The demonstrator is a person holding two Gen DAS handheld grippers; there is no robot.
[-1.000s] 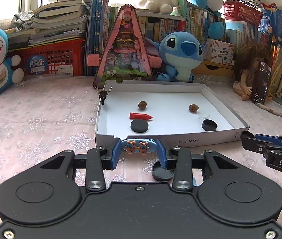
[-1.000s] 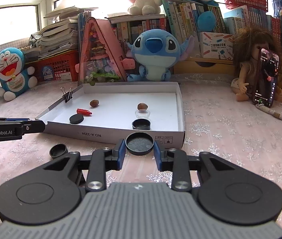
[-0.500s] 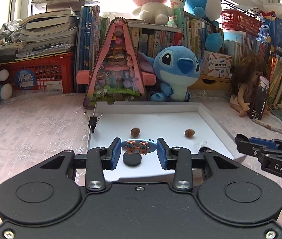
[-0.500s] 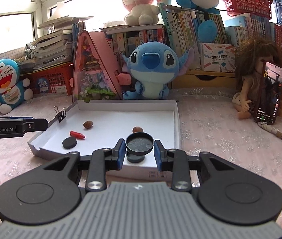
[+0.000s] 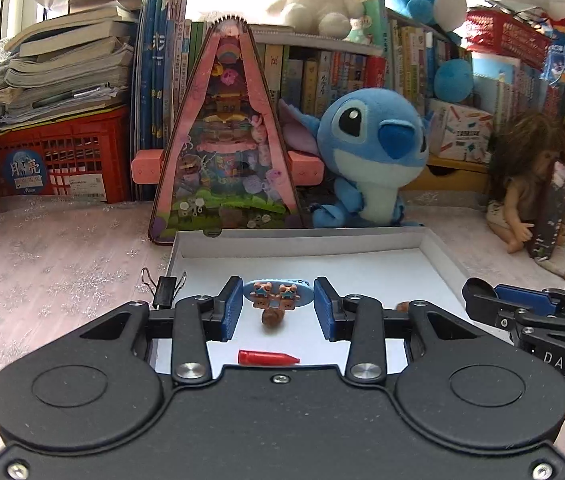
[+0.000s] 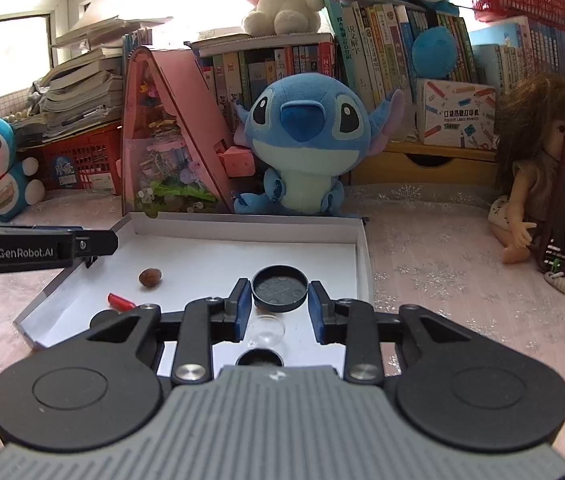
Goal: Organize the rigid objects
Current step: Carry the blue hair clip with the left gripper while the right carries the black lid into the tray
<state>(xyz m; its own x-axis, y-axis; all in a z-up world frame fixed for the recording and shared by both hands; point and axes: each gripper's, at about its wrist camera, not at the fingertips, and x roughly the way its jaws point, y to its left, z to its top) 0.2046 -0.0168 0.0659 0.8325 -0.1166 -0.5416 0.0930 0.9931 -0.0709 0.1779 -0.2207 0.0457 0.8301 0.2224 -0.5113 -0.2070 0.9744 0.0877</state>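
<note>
White shallow box [image 6: 363, 264], open-topped, lying flat. Blue oval hair clip [image 5: 277, 293] bearing two small bear figures, held level above the box floor. Black round lid [image 6: 279, 288], hollow side facing the camera, held tilted above the box's right half. On the box floor: brown nut [image 6: 150, 277], left of centre; red crayon [image 6: 122, 302], lying flat, nearer than the nut; clear small dish [image 6: 266, 330] and black round cap [image 6: 260, 358], near right.
</note>
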